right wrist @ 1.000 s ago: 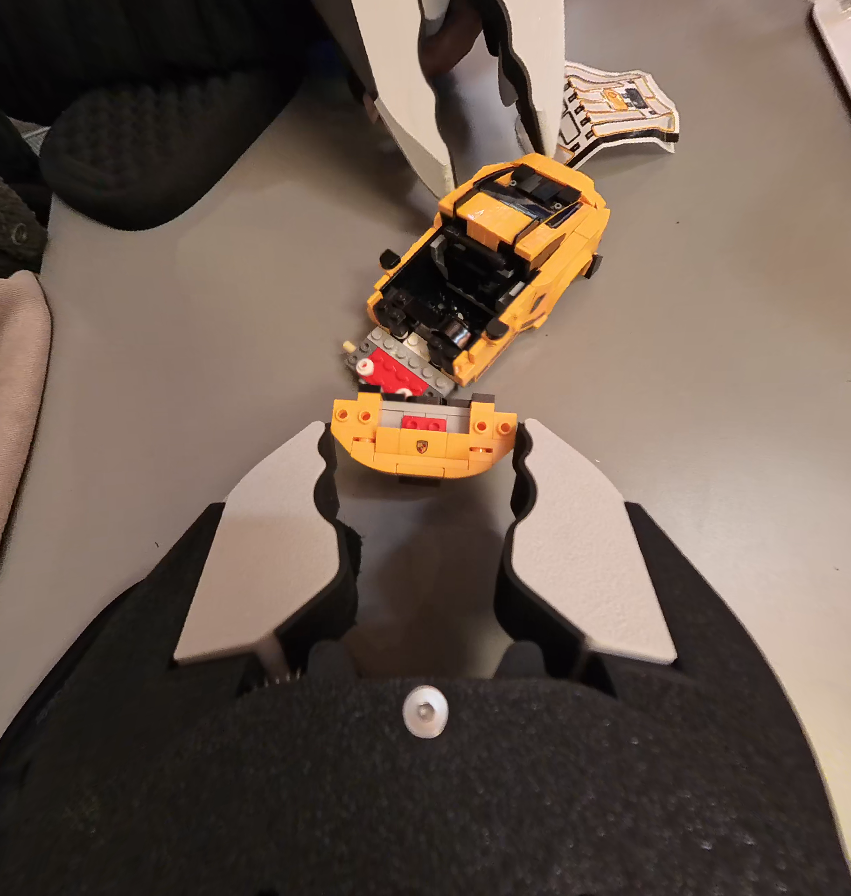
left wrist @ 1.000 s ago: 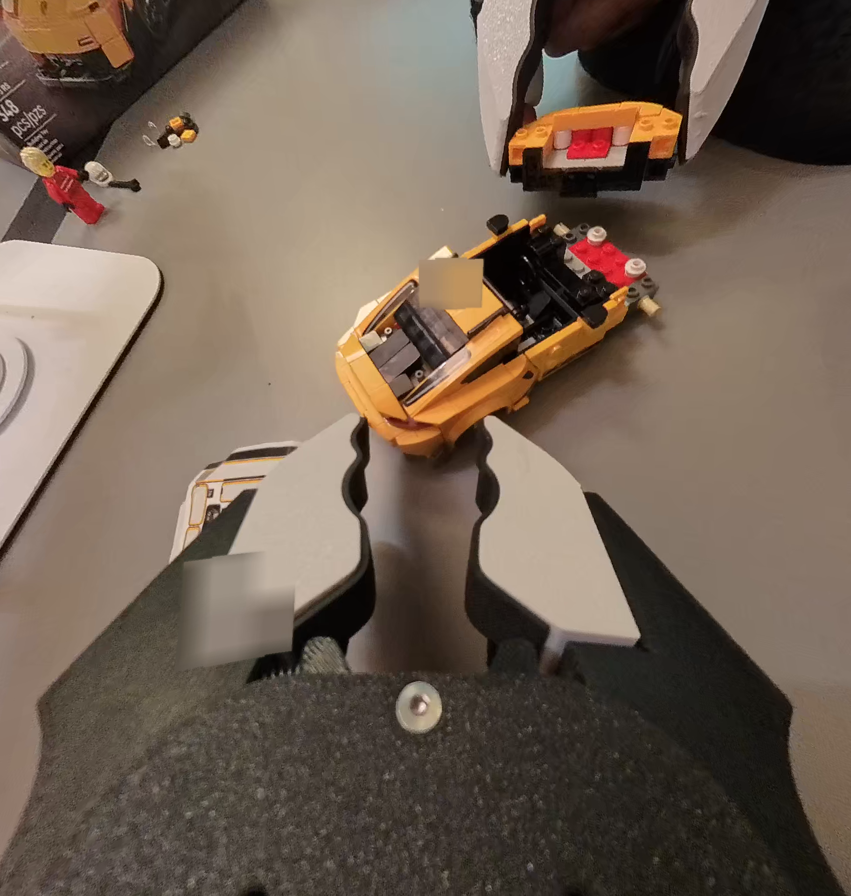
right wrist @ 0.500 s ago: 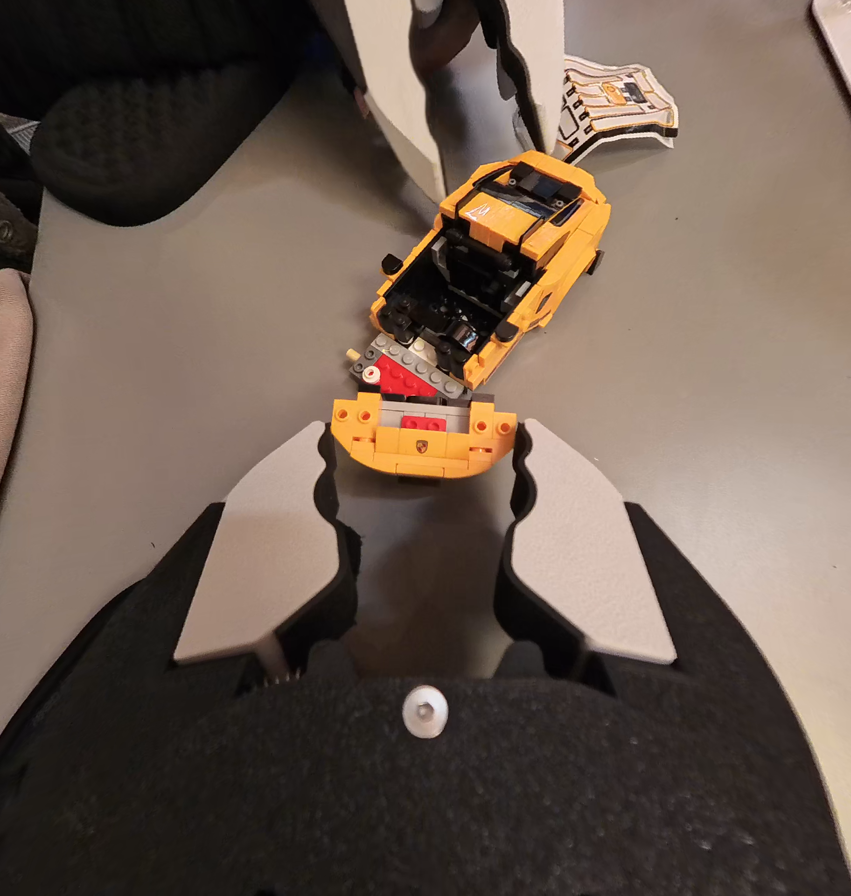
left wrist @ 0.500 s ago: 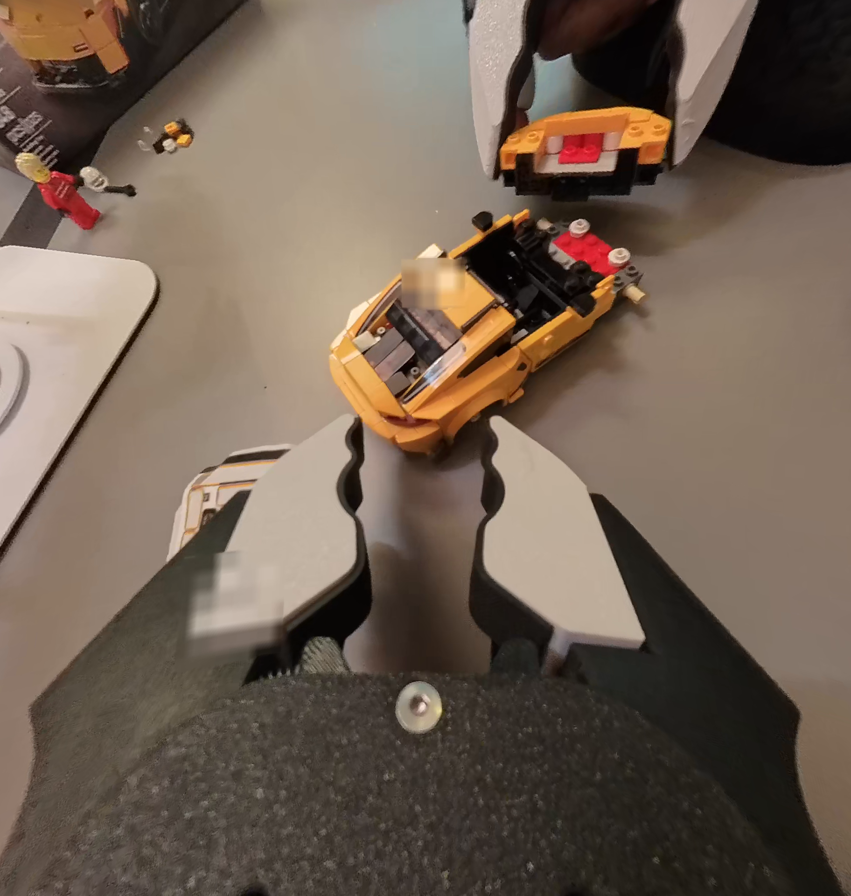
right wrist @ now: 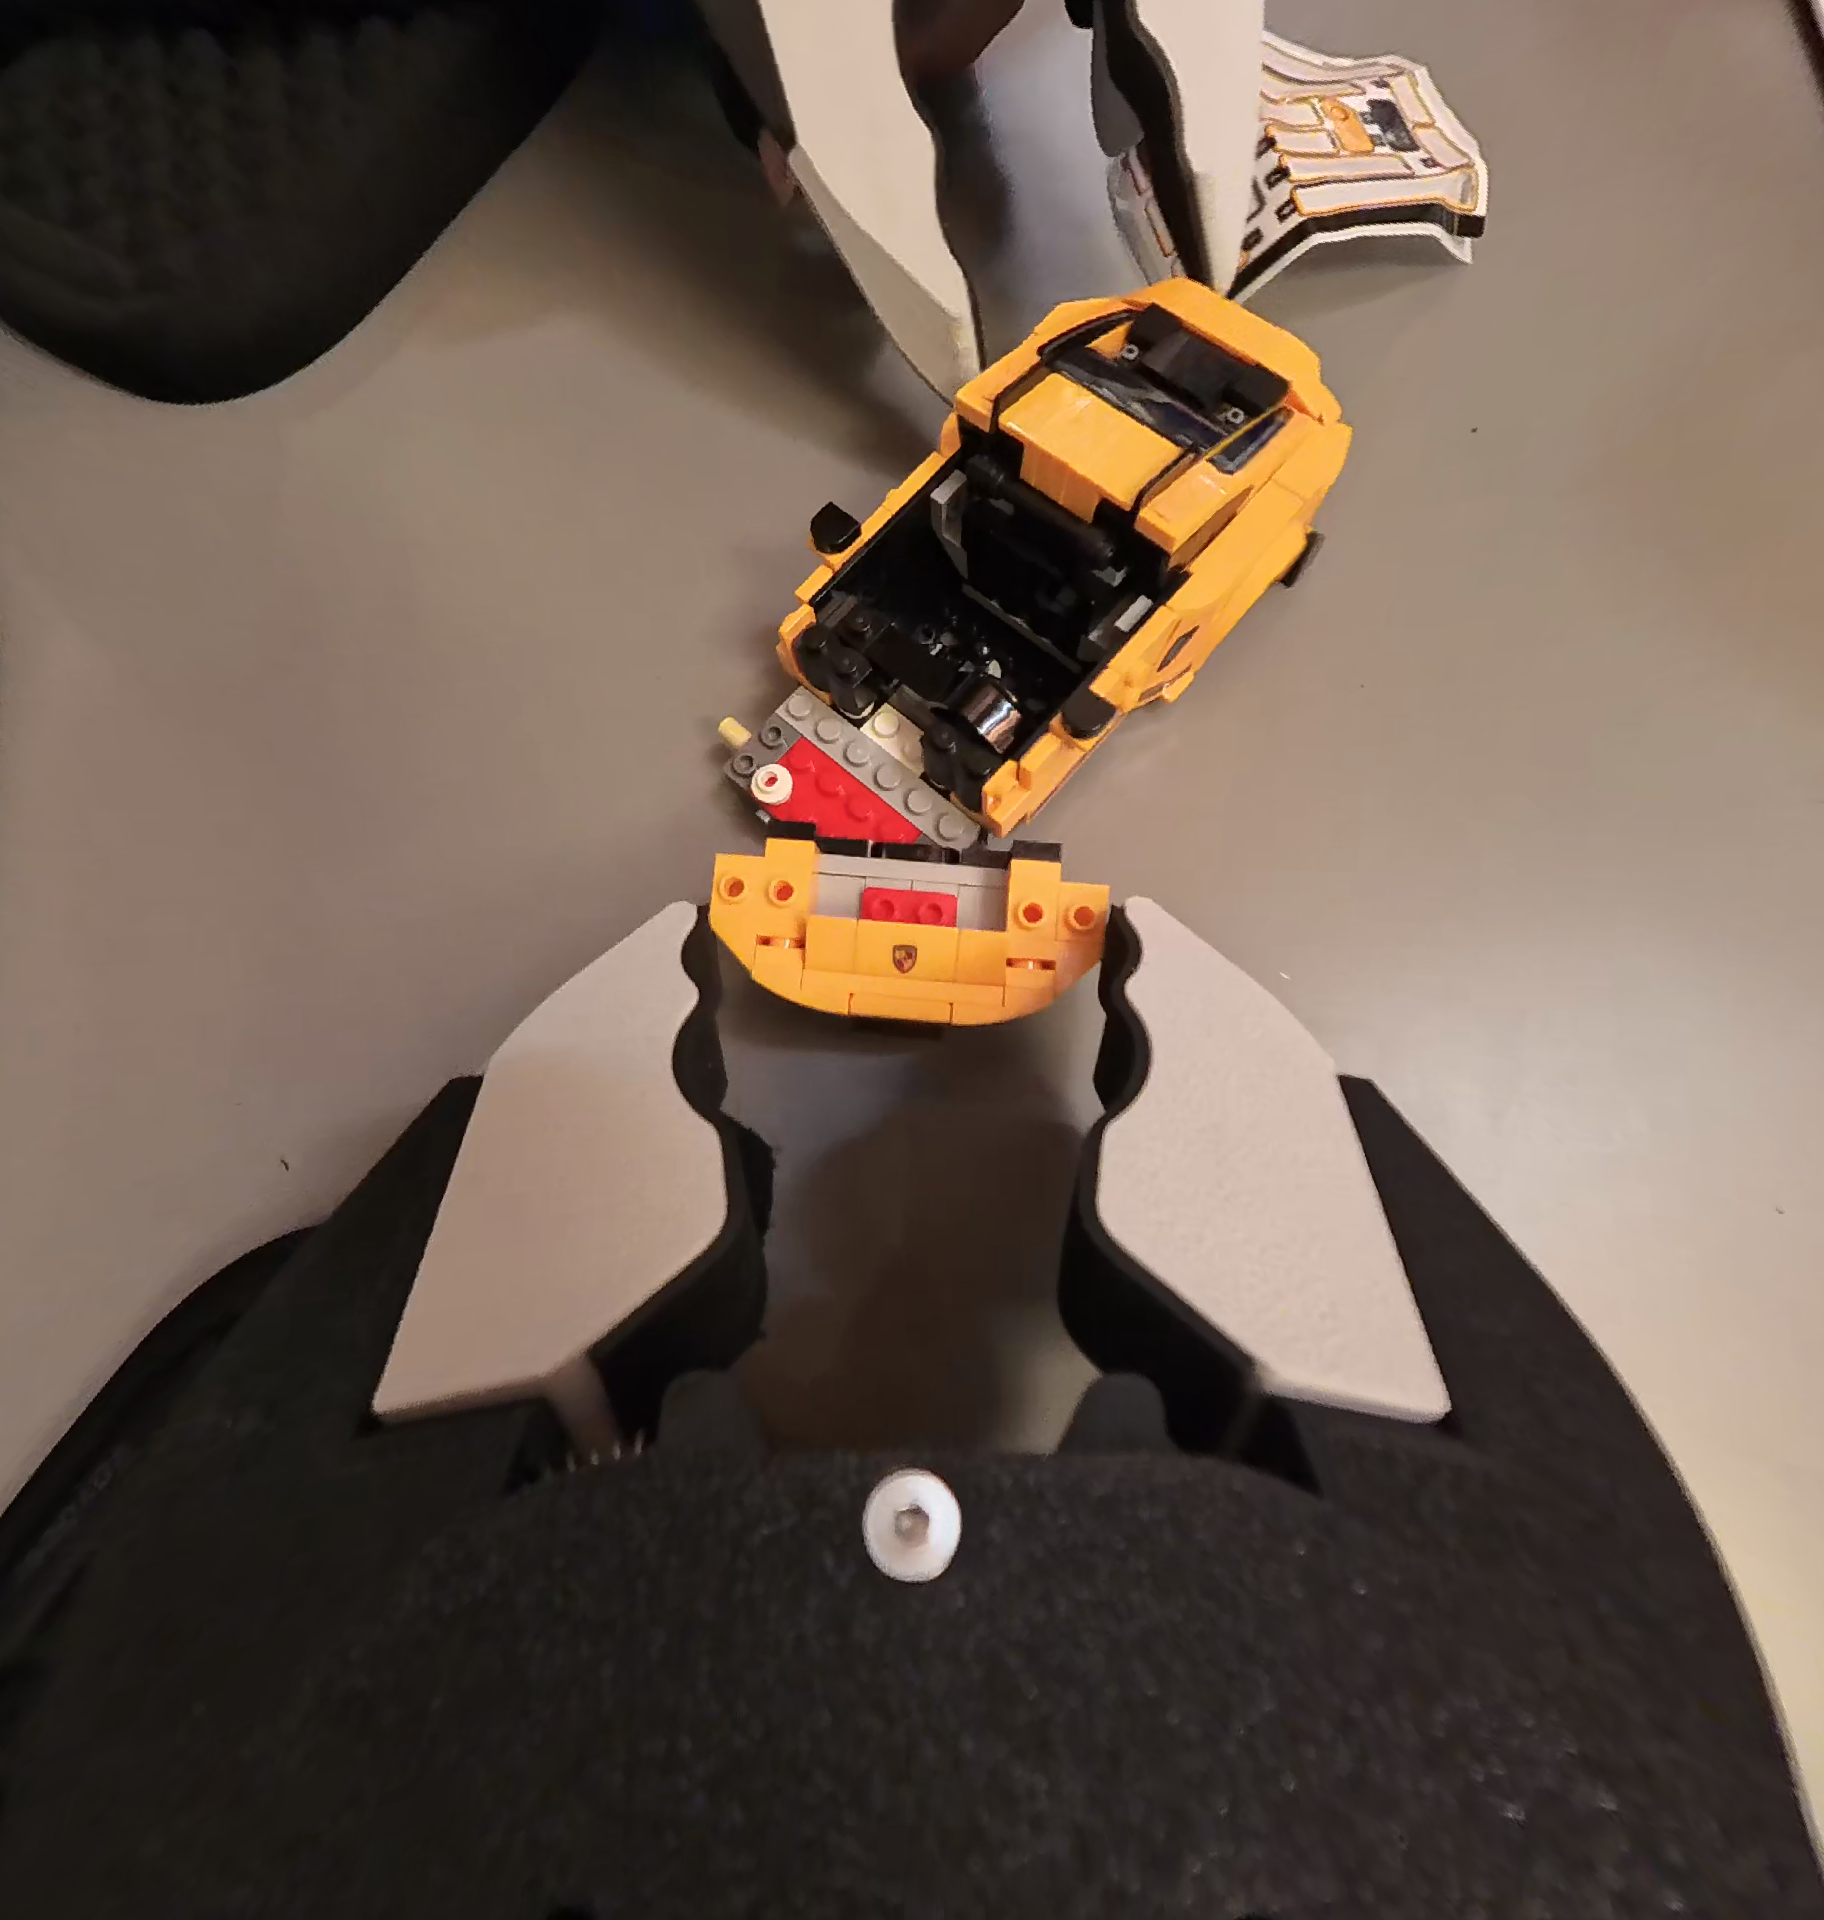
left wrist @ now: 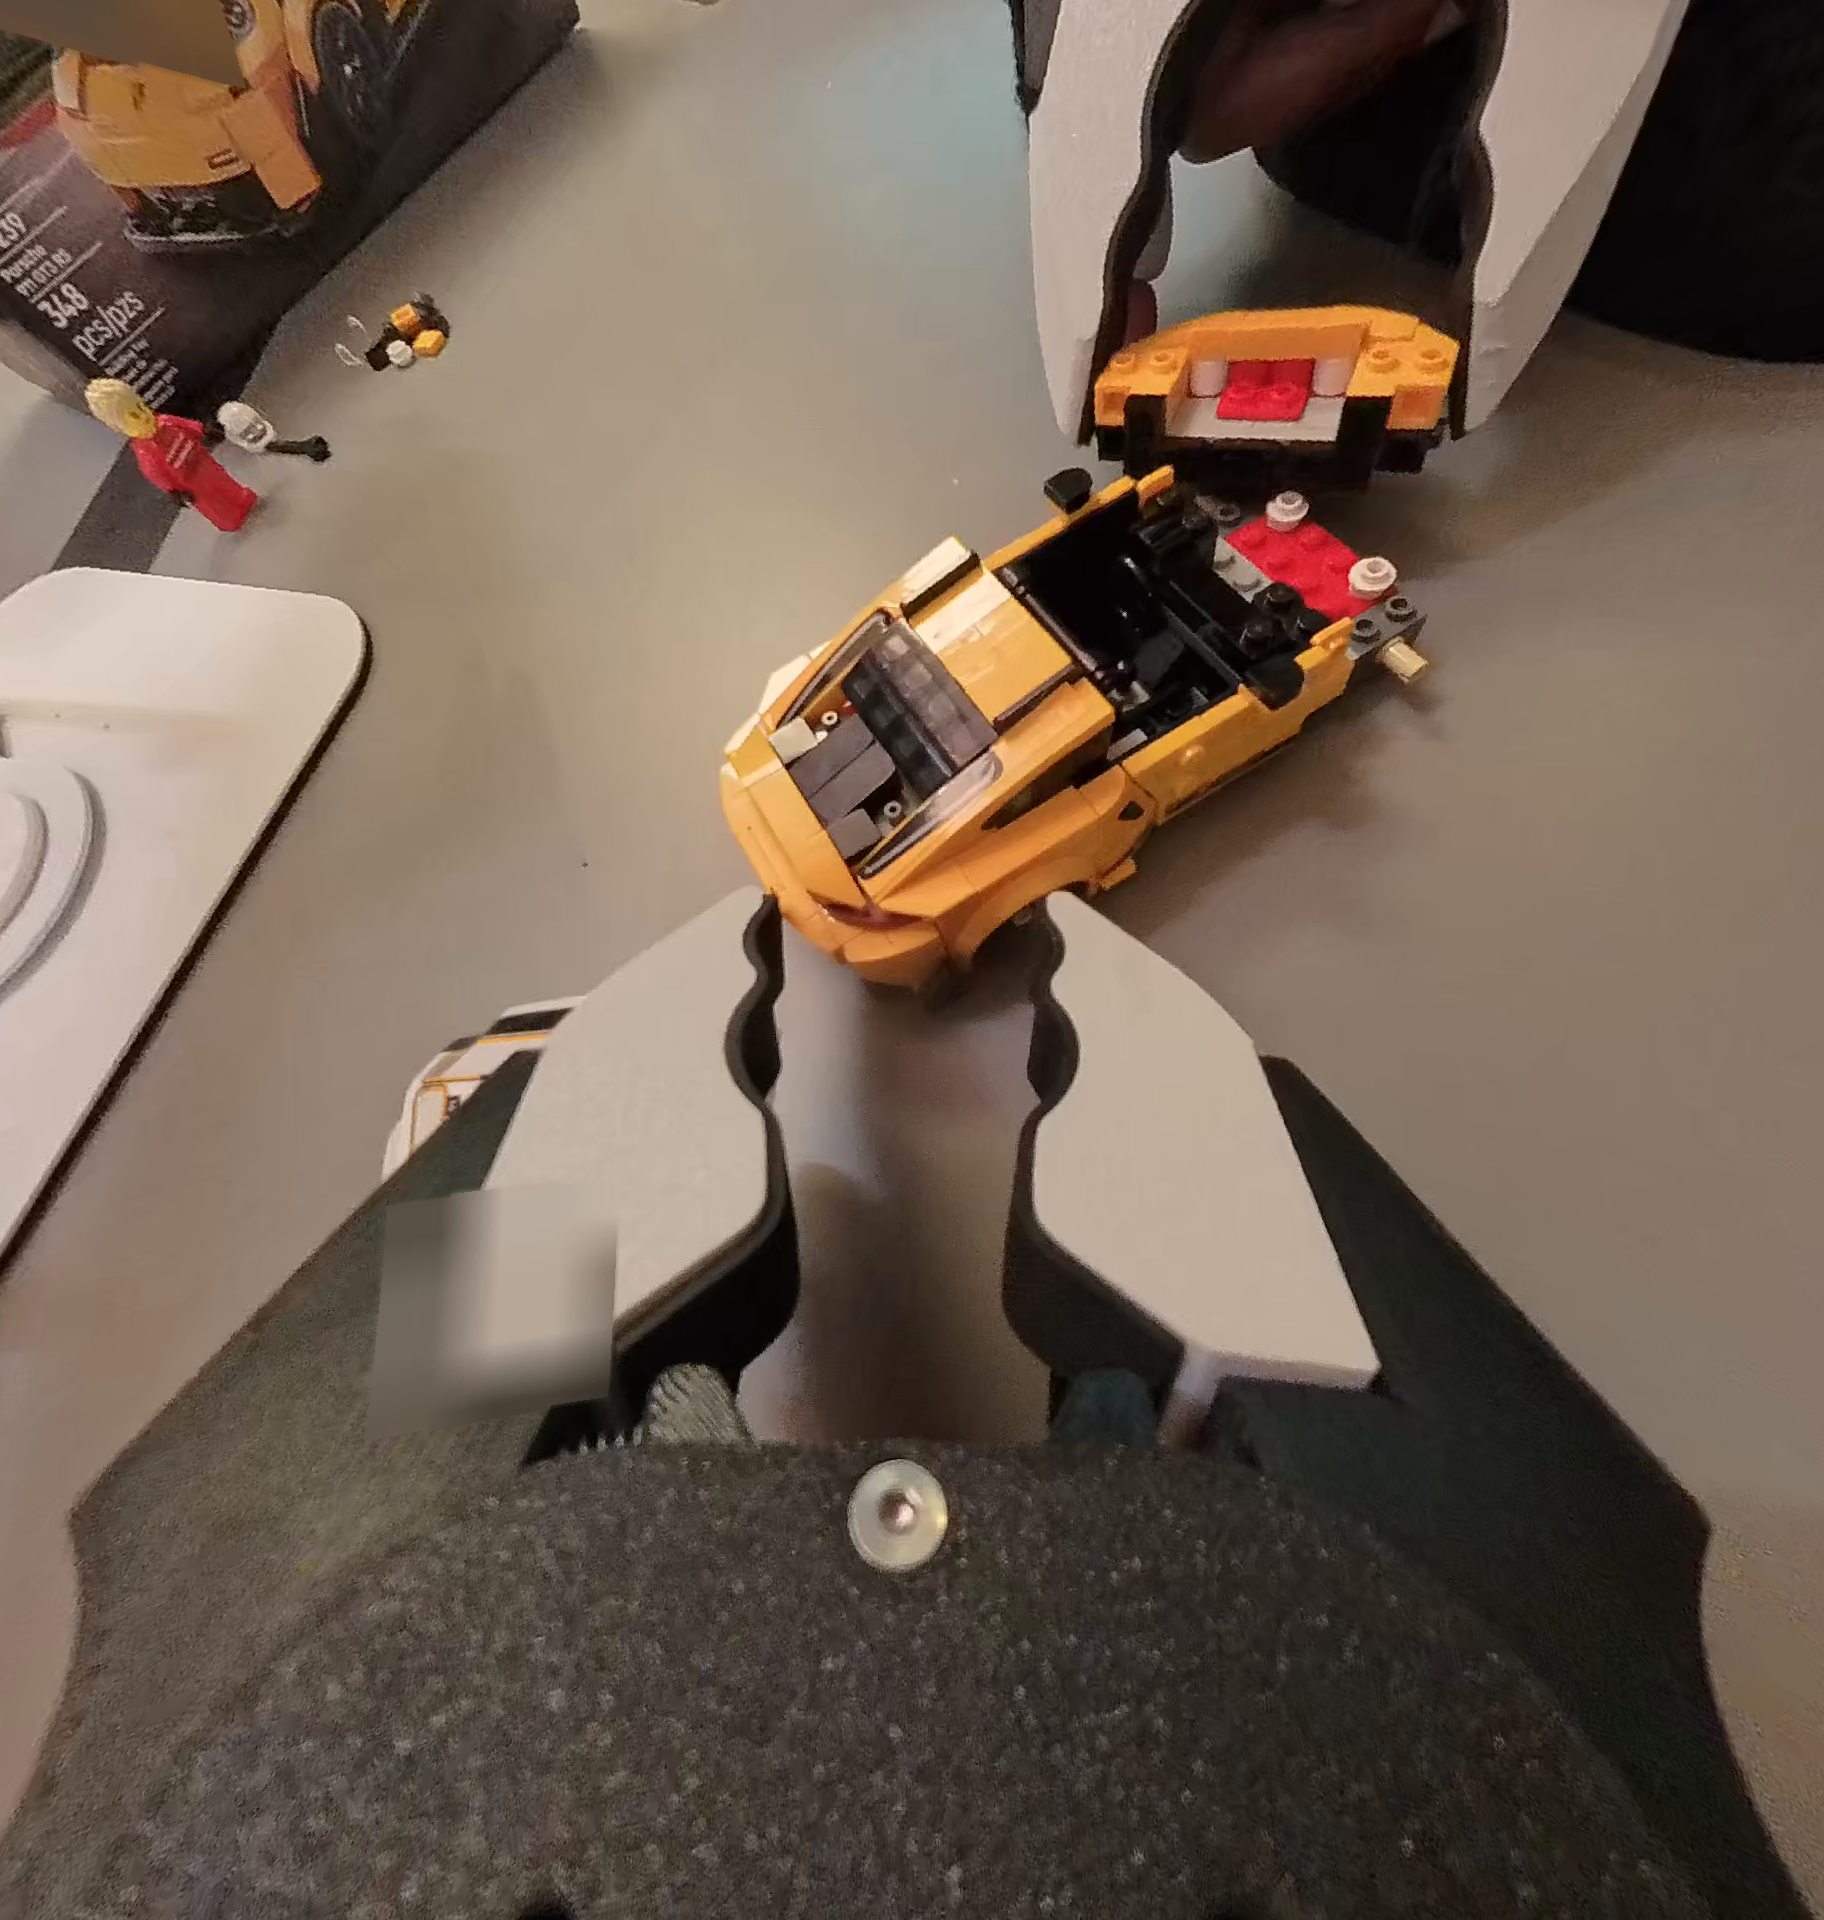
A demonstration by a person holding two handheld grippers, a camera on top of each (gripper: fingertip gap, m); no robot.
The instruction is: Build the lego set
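Observation:
An orange lego car [left wrist: 991,748] lies on the grey table; it also shows in the right wrist view [right wrist: 1074,540]. Its cabin is open and black, with a red and grey studded plate [right wrist: 846,790] at one end. My left gripper [left wrist: 903,930] is open, its fingertips either side of the car's closed end. My right gripper [right wrist: 908,920] is shut on an orange bumper section [right wrist: 887,966] and holds it just above the studded end. That section also shows in the left wrist view [left wrist: 1272,353]. I cannot tell if it touches the car.
The set's box [left wrist: 212,156] stands at the far left, with a red minifigure [left wrist: 186,457] and a small cluster of bricks [left wrist: 404,332] in front of it. A white board [left wrist: 108,779] lies to the left. A sticker sheet [right wrist: 1355,156] lies beside my left gripper. About 12 cm separates my left fingertips from my right. From either gripper's tips it is about 25 cm to the red minifigure [left wrist: 186,457].
My right gripper has brought the bumper section down and closer to the car's studded end. My left gripper has stayed at the car's other end, still open.

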